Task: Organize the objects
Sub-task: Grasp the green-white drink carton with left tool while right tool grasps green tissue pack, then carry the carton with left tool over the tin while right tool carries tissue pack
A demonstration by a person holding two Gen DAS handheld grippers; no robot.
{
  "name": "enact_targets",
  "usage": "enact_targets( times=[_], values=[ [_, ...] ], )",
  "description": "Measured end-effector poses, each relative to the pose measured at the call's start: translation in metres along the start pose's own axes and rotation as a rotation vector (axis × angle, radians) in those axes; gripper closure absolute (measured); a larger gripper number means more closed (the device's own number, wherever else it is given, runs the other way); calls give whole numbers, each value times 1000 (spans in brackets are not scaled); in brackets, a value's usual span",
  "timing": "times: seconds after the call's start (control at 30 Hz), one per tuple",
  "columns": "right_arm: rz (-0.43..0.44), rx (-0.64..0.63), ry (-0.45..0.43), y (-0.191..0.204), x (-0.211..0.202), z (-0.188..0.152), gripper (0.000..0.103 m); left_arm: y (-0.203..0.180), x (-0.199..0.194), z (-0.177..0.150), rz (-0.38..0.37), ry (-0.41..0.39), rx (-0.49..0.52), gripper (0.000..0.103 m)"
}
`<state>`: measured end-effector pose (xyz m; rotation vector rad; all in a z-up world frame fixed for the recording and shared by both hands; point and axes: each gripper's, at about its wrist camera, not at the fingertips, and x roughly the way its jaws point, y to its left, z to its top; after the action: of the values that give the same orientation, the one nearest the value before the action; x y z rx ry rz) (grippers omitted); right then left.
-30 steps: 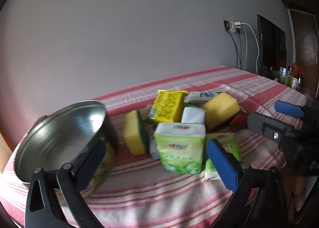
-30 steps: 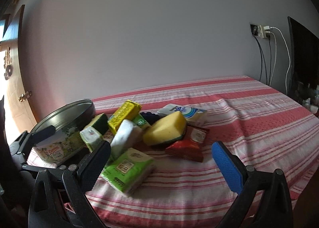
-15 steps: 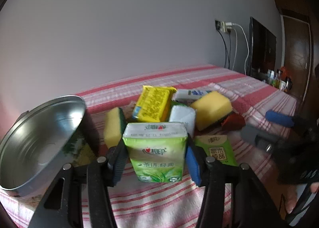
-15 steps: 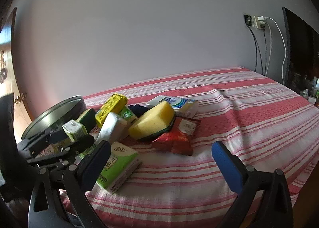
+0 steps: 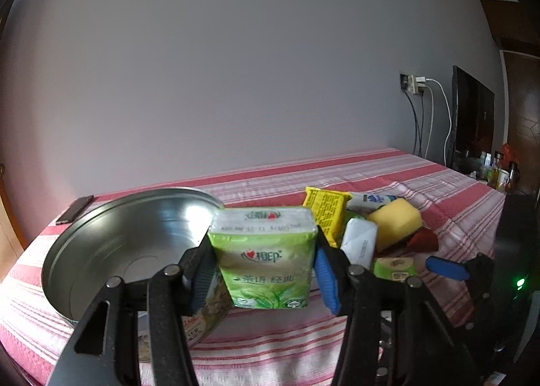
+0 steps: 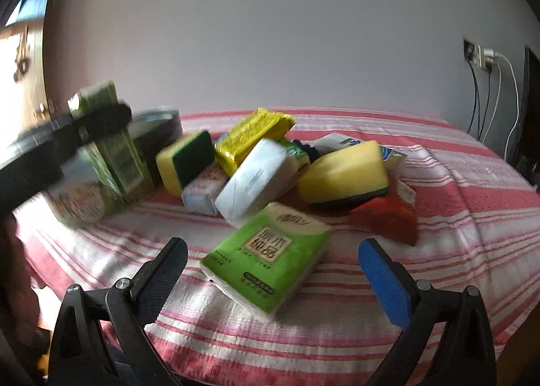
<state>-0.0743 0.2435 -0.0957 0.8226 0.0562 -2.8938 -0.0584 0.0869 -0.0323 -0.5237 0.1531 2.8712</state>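
My left gripper [image 5: 263, 271] is shut on an upright green tissue pack [image 5: 265, 257], held off the striped cloth beside the open round metal tin [image 5: 111, 244]. In the right wrist view the same pack [image 6: 114, 153] shows blurred in front of the tin [image 6: 81, 197]. My right gripper [image 6: 271, 246] stands open, low over a flat green tissue pack [image 6: 270, 254] that lies between its fingers without touching them. Behind it is a pile: a yellow sponge [image 6: 344, 173], a yellow packet [image 6: 253, 136], a white pack [image 6: 256, 176], a green-backed sponge [image 6: 184, 159] and a red packet [image 6: 388, 213].
A dark phone [image 5: 75, 208] lies at the table's back left corner. Wall sockets with hanging cables [image 5: 413, 83] and a dark screen [image 5: 472, 122] stand at the right, with bottles [image 5: 496, 173] below. The table's front edge runs just under both grippers.
My left gripper closed on the upright green pack and lifted it toward the tin. My right gripper came down and closer to the flat green pack.
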Motion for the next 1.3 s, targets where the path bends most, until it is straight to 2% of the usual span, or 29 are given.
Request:
enact_targets(
  times=[0.07, 0.1, 0.2, 0.3, 0.7, 0.97, 1.3],
  values=[
    [-6, 7, 14, -2, 2, -4, 4, 5, -1, -3, 5, 11, -9, 50],
    [-4, 15, 20, -5, 2, -5, 16, 6, 0, -3, 7, 15, -14, 50],
    [2, 15, 29, -10, 1, -5, 38, 9, -3, -5, 8, 18, -21, 50],
    [25, 12, 26, -15, -4, -9, 43, 10, -6, -4, 12, 8, -21, 50],
    [31, -79, -76, -7, -41, -15, 47, 22, -17, 1, 39, -14, -36, 50],
    [134, -112, -170, 1, -51, 5, 47, 40, -29, 6, 89, -32, -52, 50],
    [228, -137, -187, 26, -52, 36, 47, 72, -35, 4, 165, -16, -89, 50]
  ],
)
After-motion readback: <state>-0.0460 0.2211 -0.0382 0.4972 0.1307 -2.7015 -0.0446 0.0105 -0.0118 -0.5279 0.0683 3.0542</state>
